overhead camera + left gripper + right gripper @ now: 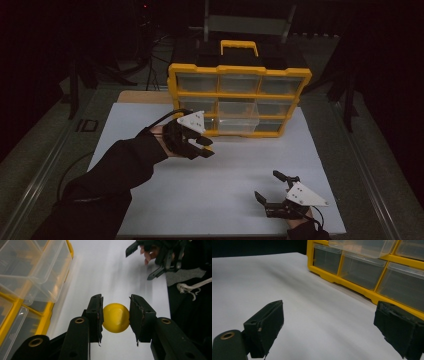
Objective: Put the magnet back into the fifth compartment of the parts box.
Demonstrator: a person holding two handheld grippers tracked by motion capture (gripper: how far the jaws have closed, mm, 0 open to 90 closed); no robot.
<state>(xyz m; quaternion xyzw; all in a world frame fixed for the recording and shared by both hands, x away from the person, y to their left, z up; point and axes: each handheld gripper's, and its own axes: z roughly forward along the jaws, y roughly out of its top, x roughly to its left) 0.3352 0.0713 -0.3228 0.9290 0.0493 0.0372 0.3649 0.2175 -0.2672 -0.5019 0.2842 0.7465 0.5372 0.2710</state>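
Note:
A yellow ball point(116, 317) is clamped between the two black pads of my left gripper point(116, 318). In the high view that gripper point(206, 148) hovers over the white board point(235, 175), just in front of the yellow drawer organiser point(239, 98), whose middle clear drawer point(238, 119) is pulled out. The same drawer point(37, 270) shows at upper left in the left gripper view. My right gripper point(273, 185) rests low at the board's front right, its jaws wide apart with nothing between them. In its own view the right gripper point(332, 332) faces the organiser point(372, 270).
The white board lies on a grey table. The organiser stands upright at the board's far edge, with a yellow handle point(239, 46) on top. Dark frame legs and cables surround the table in shadow. A grey rail point(45, 170) runs along the left side.

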